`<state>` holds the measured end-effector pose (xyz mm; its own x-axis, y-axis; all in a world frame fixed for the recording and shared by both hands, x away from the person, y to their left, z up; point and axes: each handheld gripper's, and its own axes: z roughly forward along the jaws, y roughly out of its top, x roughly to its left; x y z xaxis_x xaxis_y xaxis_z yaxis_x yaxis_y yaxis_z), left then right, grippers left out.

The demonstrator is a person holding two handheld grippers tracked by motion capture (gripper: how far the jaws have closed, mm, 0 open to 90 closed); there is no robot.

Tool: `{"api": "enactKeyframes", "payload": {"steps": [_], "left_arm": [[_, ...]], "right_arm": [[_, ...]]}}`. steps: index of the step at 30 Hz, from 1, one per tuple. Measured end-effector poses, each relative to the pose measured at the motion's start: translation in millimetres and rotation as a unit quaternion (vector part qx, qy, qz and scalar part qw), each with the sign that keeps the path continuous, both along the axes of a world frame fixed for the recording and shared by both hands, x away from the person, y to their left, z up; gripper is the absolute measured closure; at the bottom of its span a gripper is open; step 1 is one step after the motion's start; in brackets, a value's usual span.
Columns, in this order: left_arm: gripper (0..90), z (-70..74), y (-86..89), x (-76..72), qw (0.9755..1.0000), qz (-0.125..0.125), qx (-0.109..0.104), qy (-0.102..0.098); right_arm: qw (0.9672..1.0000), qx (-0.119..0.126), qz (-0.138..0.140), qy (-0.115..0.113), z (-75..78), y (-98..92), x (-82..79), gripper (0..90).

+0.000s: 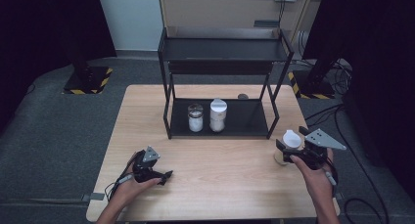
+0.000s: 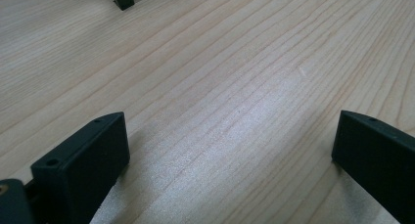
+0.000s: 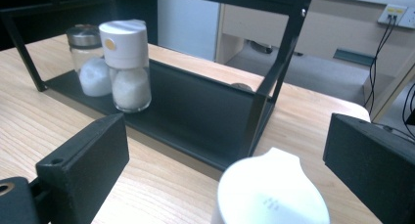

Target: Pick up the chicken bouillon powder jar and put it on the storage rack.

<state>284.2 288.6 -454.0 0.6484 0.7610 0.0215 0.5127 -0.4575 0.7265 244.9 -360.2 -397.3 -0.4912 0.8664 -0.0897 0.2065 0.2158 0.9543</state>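
Two claws spread wide: the right claw [image 1: 293, 146] straddles a white cup [image 3: 272, 192] near the rack [image 1: 220, 128], apparently poised to grip it, while the left claw [image 1: 164, 176] rests on the tabletop [image 1: 215, 185].

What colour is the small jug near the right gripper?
White; the small jug shows best in the right gripper view.

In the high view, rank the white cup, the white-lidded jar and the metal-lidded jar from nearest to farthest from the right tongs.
1. White cup: at the right tongs, near the table's right edge.
2. White-lidded jar: on the rack's lower shelf, the right one of the pair.
3. Metal-lidded jar: on the same shelf, just left of the white-lidded jar.
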Motion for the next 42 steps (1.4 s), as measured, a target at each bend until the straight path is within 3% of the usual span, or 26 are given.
{"api": "enactKeyframes", "payload": {"steps": [23, 42], "left_arm": [[0.0, 0.0, 0.0, 0.0, 1.0, 0.0, 0.0, 0.0], [0.0, -0.1, 0.3, 0.1, 1.0, -0.001, 0.0, 0.0]], "right_arm": [[0.9986, -0.004, -0.022, 0.047, -17.8, -11.4, 12.2, 3.9], [0.995, -0.008, -0.028, 0.096, -34.8, -12.8, 26.0, 6.0]]}}
